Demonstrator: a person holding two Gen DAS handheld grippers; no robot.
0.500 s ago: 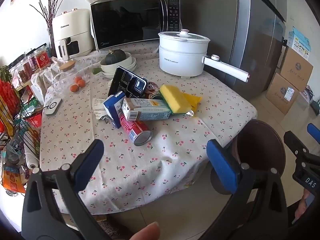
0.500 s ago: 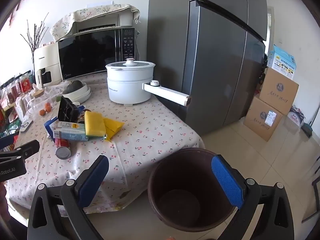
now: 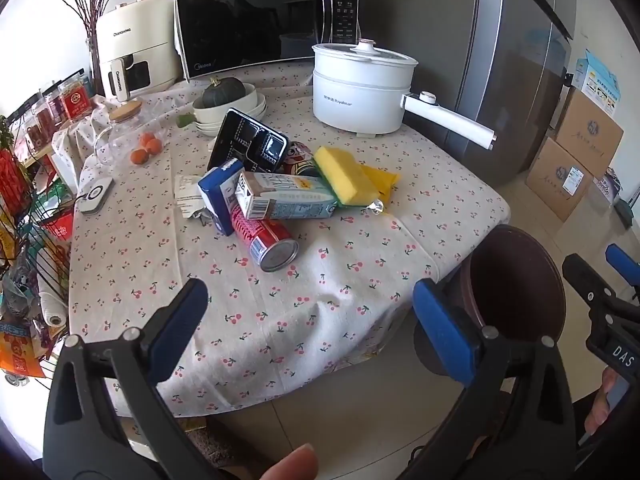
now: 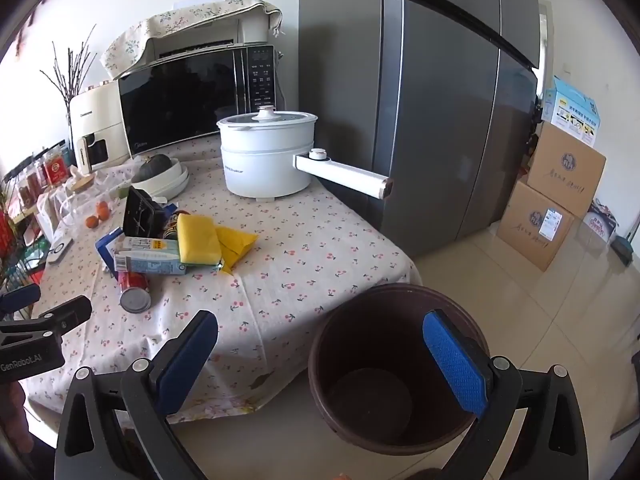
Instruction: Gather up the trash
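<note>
A heap of trash lies mid-table: a red can [image 3: 266, 238] on its side, a pale milk carton [image 3: 286, 202], a blue carton [image 3: 220, 196], a yellow sponge [image 3: 346, 176], a yellow wrapper [image 3: 380, 180], crumpled paper [image 3: 188, 198] and a black tray [image 3: 250, 146]. The same red can [image 4: 134, 290] and yellow sponge [image 4: 198, 238] show in the right wrist view. A brown bin [image 4: 396, 364] stands on the floor at the table's corner. My left gripper [image 3: 310, 326] hangs open before the table's front edge. My right gripper [image 4: 320, 360] is open over the bin's near rim, empty.
On the cherry-print tablecloth [image 3: 280, 300] stand a white pot [image 3: 362, 94] with a long handle, a microwave [image 3: 264, 24], an air fryer [image 3: 134, 48], stacked bowls with a squash [image 3: 228, 100] and a glass jar with oranges [image 3: 144, 146]. A grey fridge [image 4: 440, 100] and cardboard boxes [image 4: 552, 204] stand to the right.
Both grippers have eased slightly toward the table; the heap and bin look a little nearer. Nothing on the table has moved.
</note>
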